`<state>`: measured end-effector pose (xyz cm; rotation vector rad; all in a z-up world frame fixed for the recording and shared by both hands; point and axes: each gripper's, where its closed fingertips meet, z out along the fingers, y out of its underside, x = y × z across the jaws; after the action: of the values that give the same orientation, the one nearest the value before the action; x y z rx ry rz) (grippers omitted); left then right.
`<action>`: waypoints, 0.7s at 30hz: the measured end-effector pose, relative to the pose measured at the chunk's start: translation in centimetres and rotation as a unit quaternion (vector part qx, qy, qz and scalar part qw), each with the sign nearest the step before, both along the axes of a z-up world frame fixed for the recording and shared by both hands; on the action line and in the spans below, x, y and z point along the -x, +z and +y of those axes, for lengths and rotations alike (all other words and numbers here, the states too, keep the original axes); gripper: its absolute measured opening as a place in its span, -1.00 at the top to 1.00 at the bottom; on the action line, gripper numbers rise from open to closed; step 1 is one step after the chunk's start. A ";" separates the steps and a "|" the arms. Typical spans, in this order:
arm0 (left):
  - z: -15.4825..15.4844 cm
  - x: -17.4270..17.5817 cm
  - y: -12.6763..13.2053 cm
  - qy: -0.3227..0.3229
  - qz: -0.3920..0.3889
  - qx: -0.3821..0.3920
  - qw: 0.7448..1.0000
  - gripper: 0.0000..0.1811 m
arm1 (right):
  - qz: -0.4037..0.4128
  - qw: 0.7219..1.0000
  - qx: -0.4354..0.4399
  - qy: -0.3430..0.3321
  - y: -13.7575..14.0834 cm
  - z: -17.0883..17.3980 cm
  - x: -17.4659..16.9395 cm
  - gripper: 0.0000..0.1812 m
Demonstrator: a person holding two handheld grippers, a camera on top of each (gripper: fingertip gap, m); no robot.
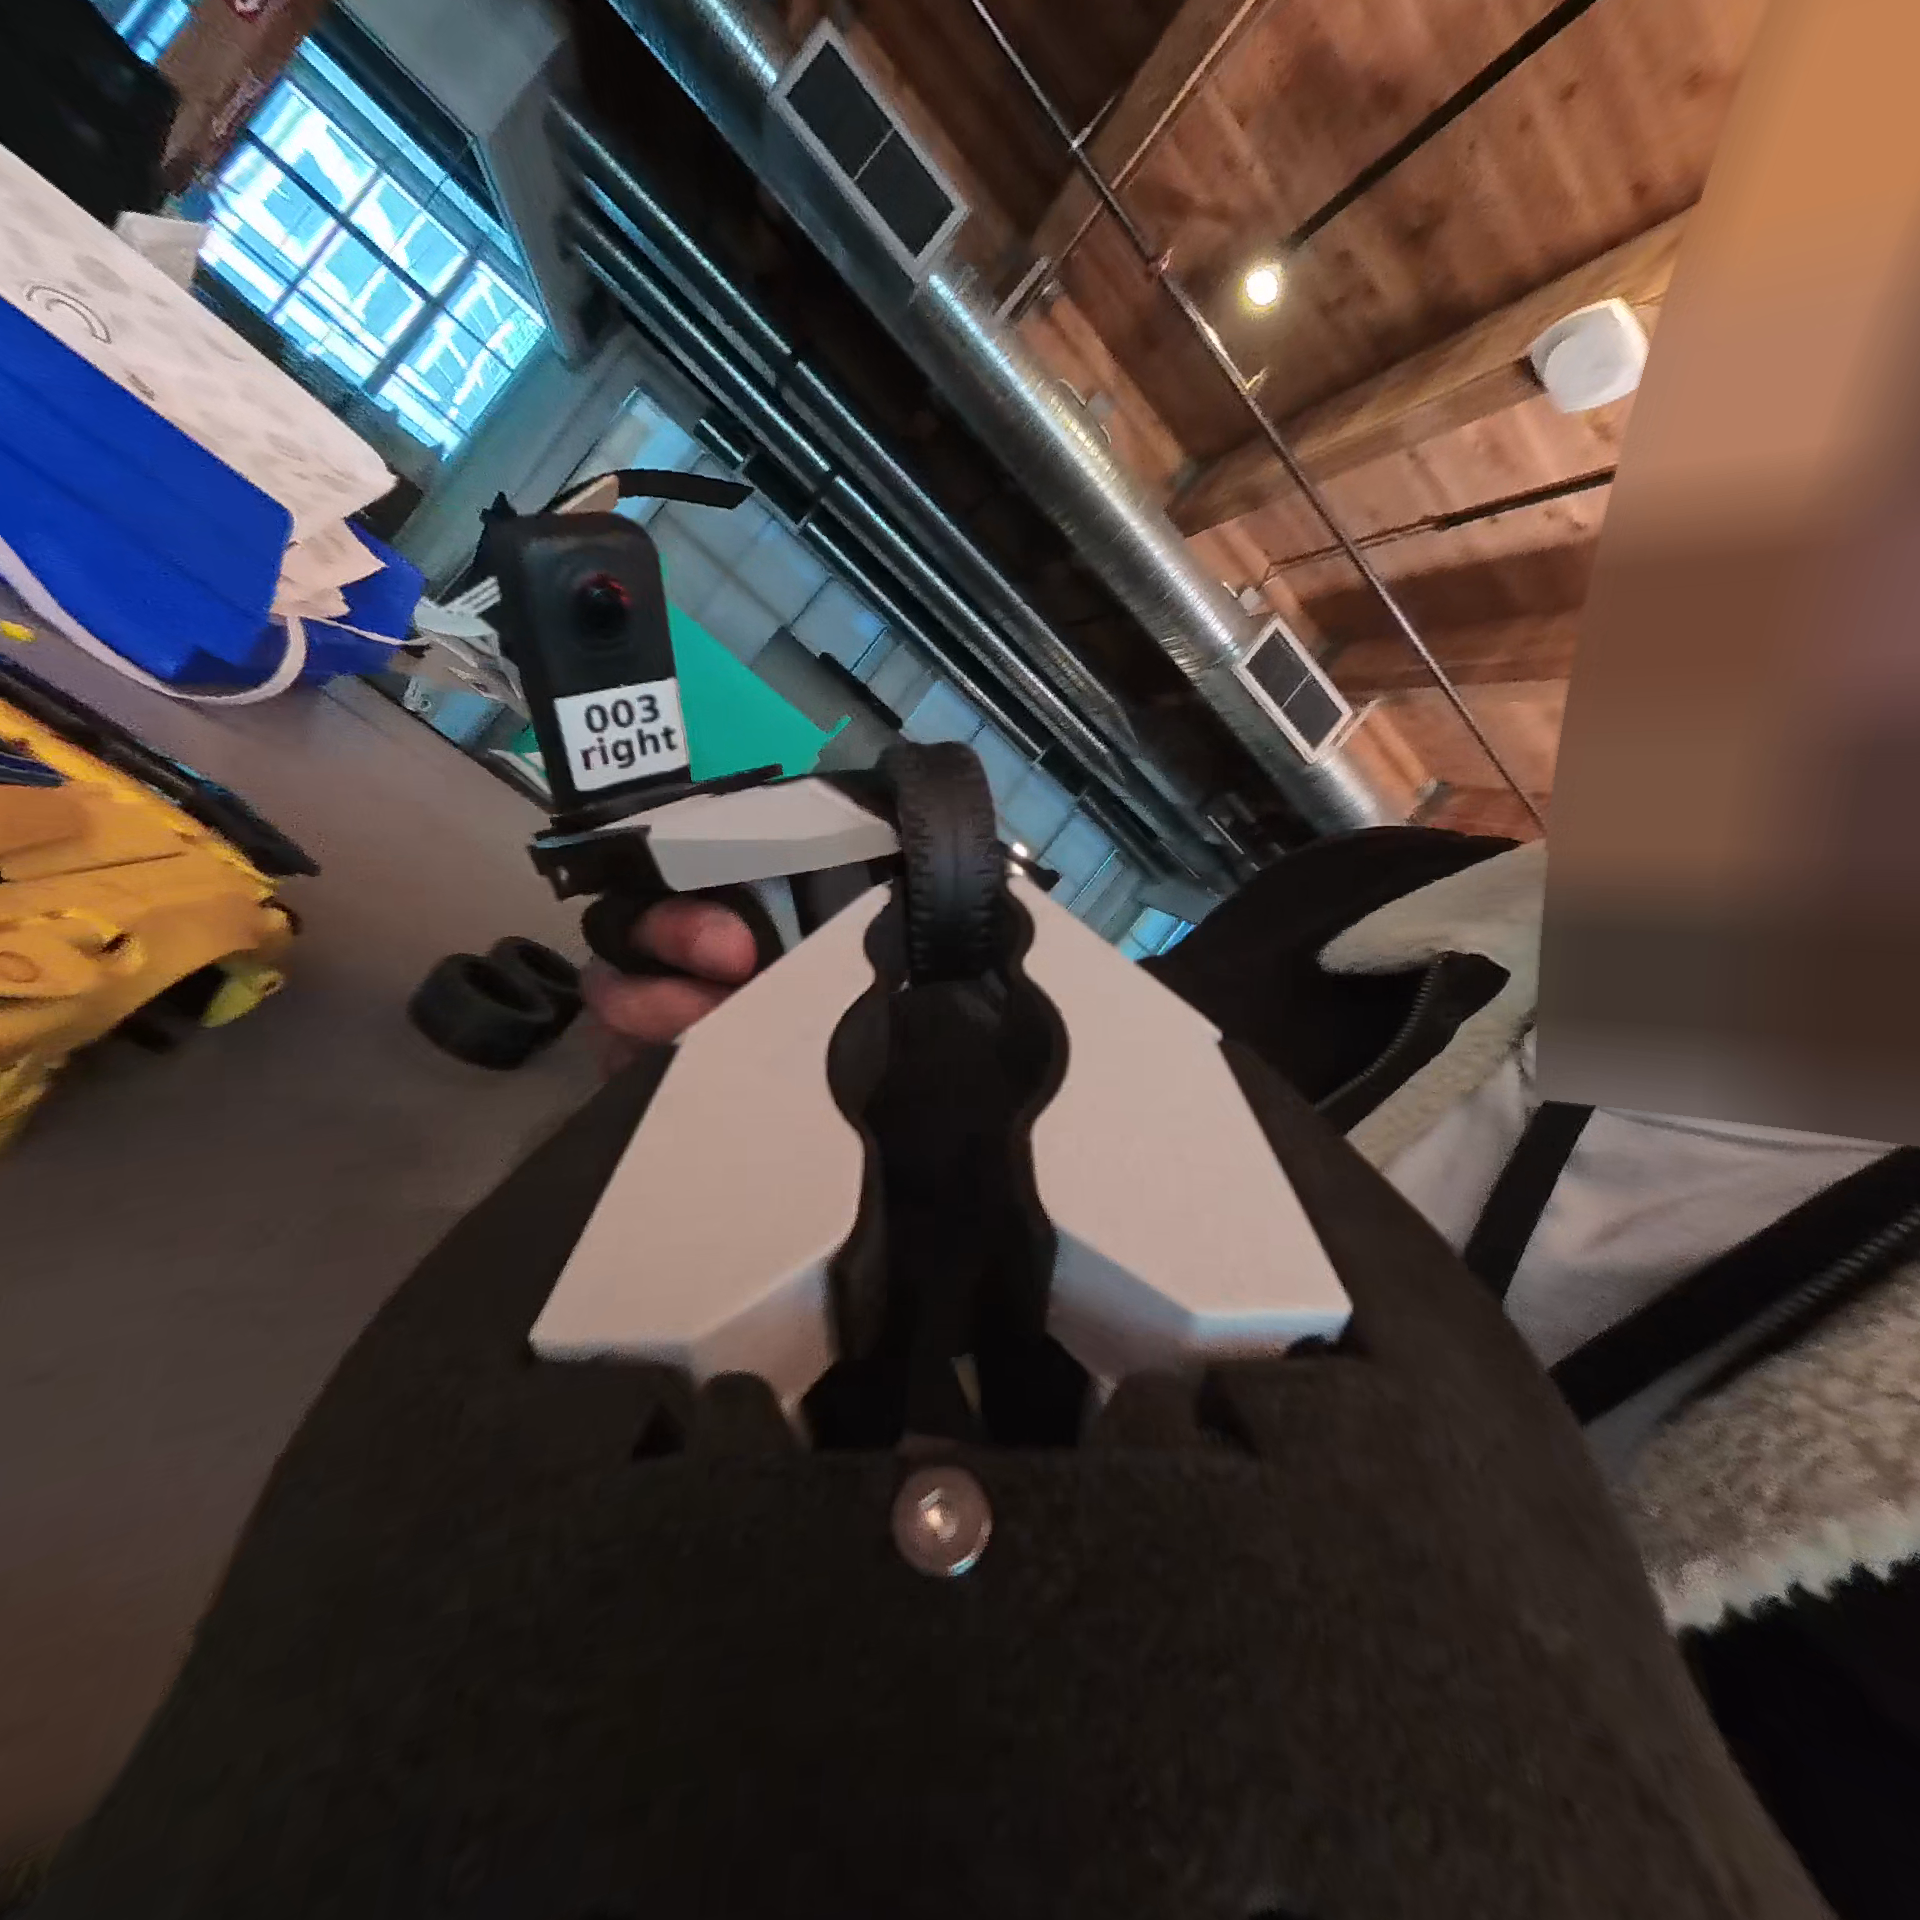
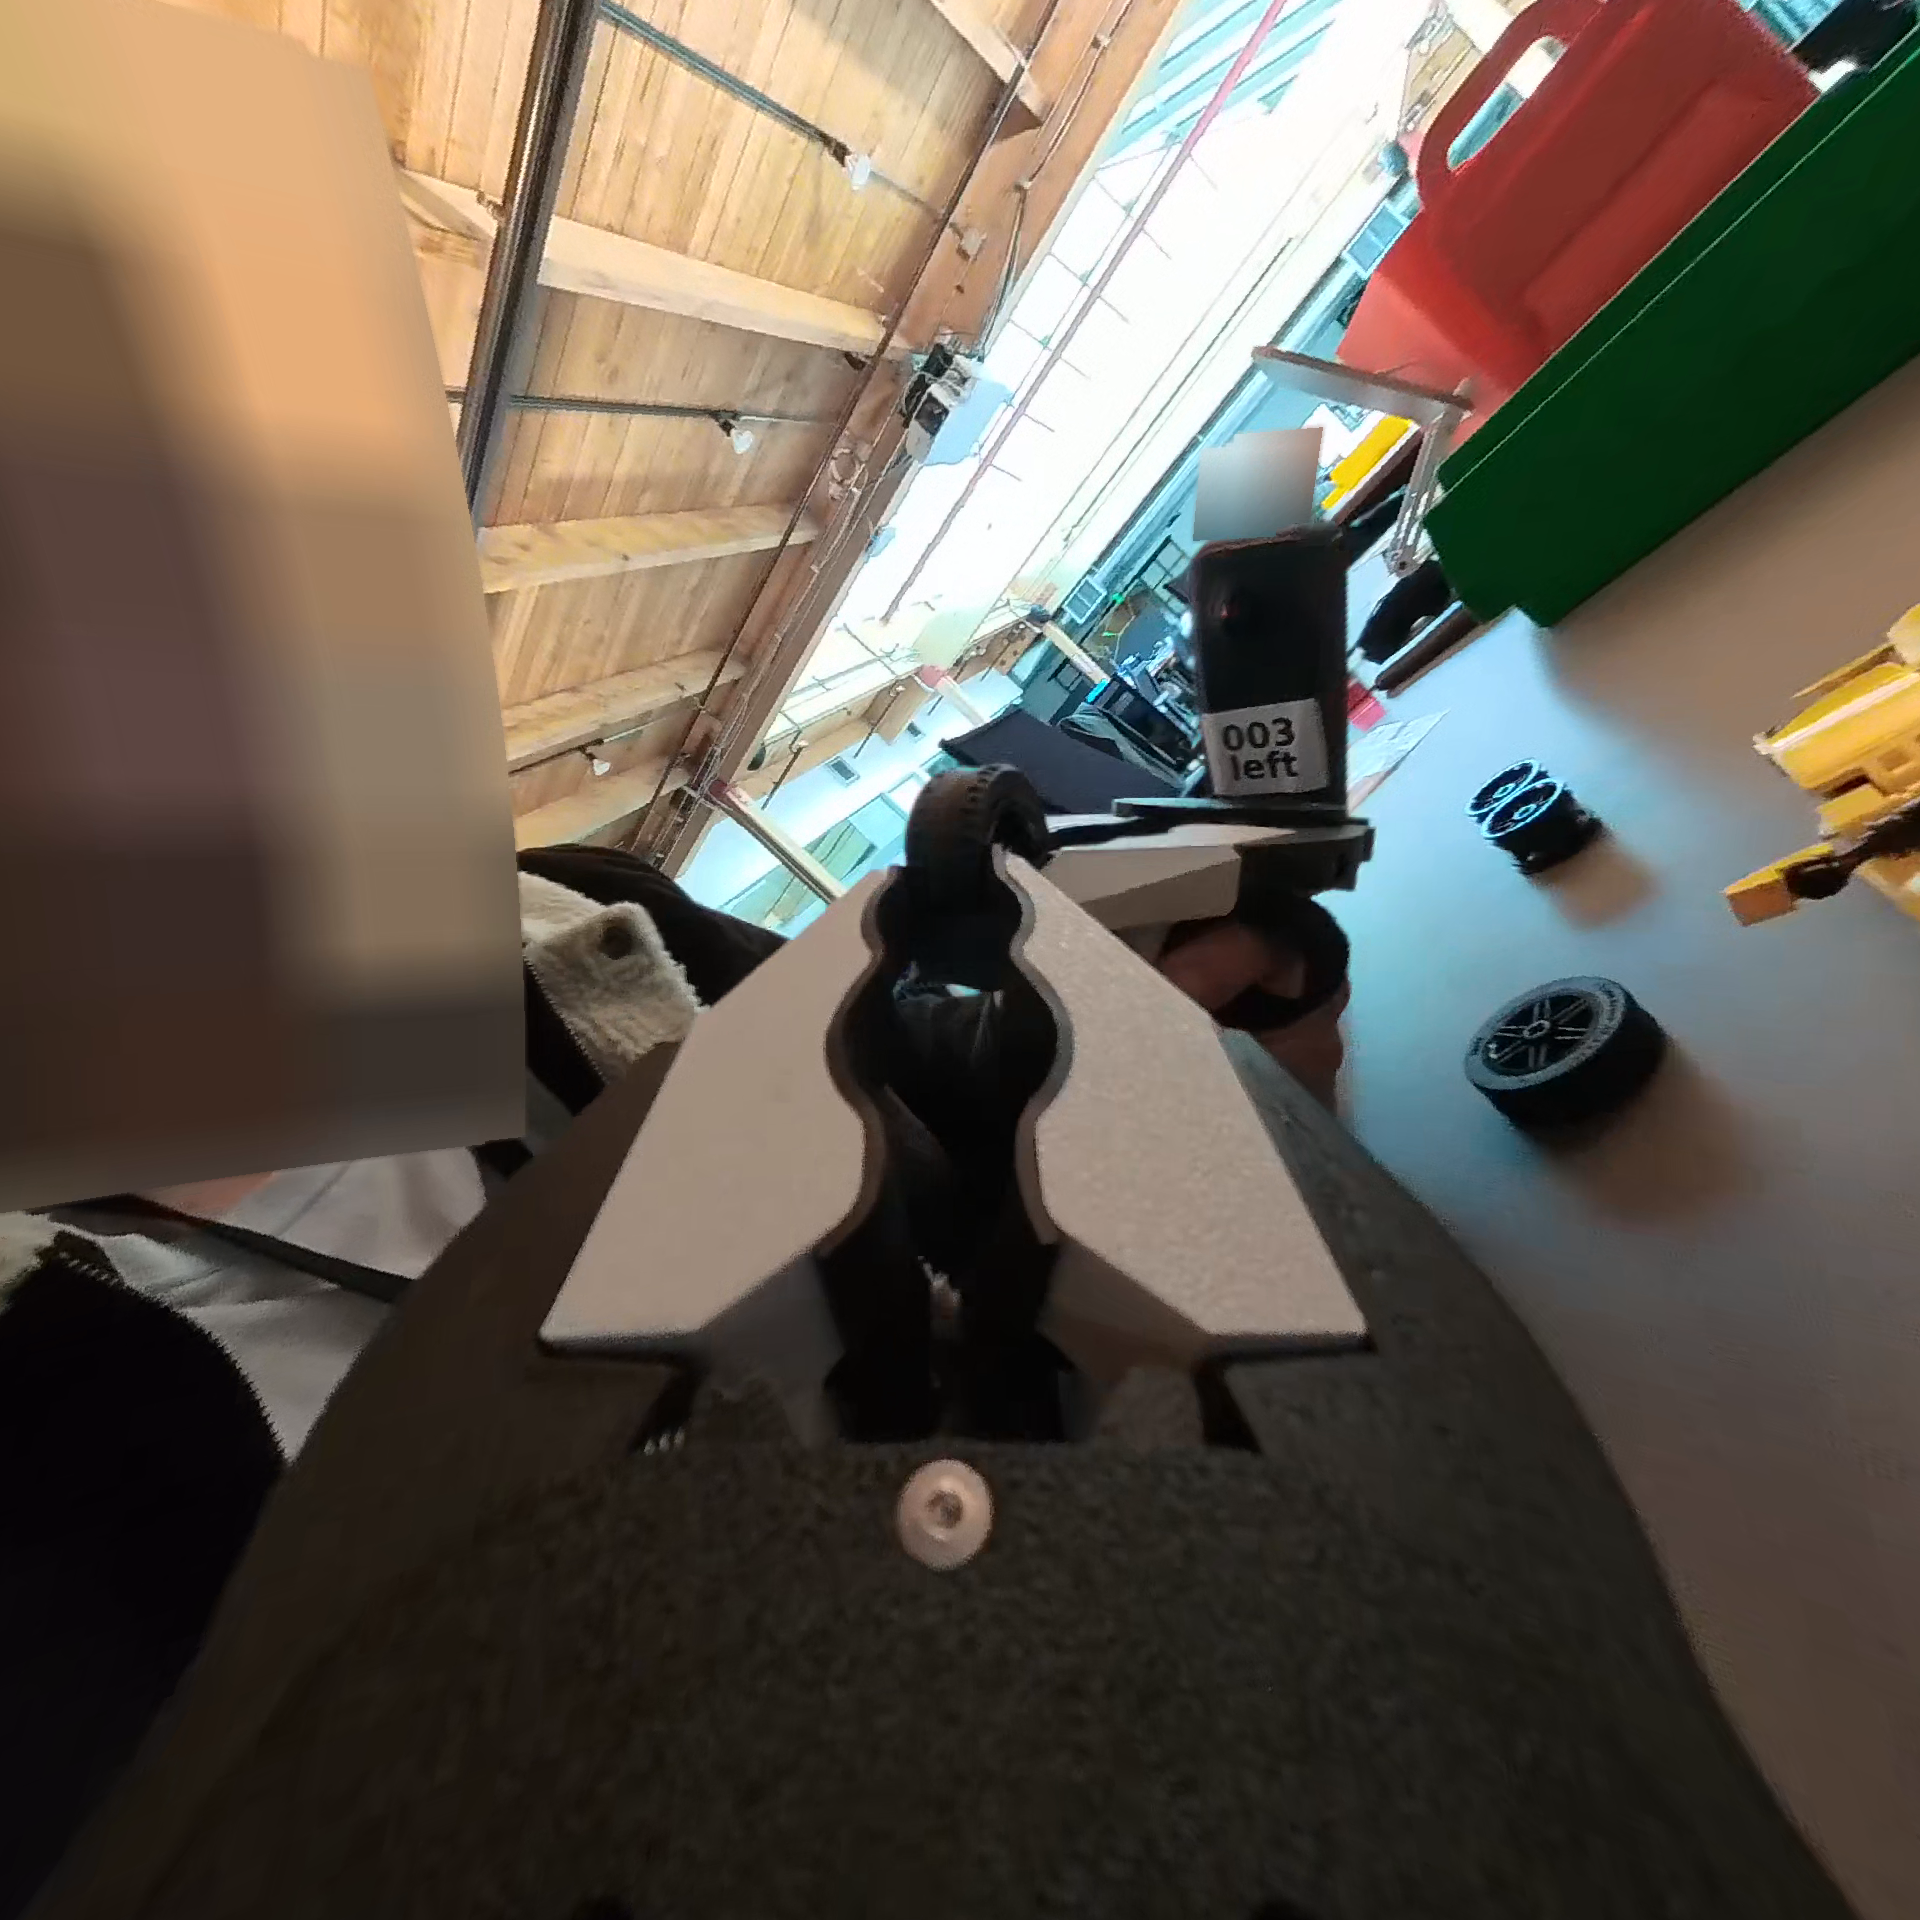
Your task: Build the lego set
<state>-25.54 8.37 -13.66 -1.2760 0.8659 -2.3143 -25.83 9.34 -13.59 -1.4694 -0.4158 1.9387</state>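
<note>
Gripping one black rubber tyre (image 1: 948, 862) from opposite sides, the left gripper (image 1: 951, 935) and the right gripper (image 2: 961, 894) meet tip to tip, raised off the bench (image 1: 260, 1195). Each pair of jaws is narrowed onto the tyre's band. On the bench, two loose tyres (image 1: 499, 997) lie beside the yellow lego model (image 1: 114, 914). One assembled wheel (image 2: 1564, 1049) and two stacked rims (image 2: 1532, 816) rest near the model (image 2: 1860, 769). A green box (image 2: 1683, 384) stands at the far edge.
</note>
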 end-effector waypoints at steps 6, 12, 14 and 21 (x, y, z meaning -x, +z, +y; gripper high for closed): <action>2.0 -0.7 -1.4 0.078 0.051 -0.023 0.995 0.83 | -0.115 0.982 -0.072 -0.129 -1.4 2.4 -0.5 0.83; 2.1 -1.2 -2.0 0.095 0.072 -0.043 0.992 0.83 | -0.080 0.993 0.004 -0.088 -1.9 2.4 -0.9 0.85; 2.3 -1.3 -2.3 0.107 0.084 -0.063 0.989 0.81 | -0.085 0.992 0.015 -0.091 -2.1 2.6 -1.1 0.85; 3.6 -0.4 -1.9 0.106 0.065 0.001 0.992 0.83 | -0.195 0.941 -0.145 -0.236 -1.6 3.6 -2.7 0.53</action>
<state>-25.10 11.98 -15.60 -1.4587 0.7287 -2.0871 -23.15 12.94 -15.18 -1.5782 -0.4509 1.1598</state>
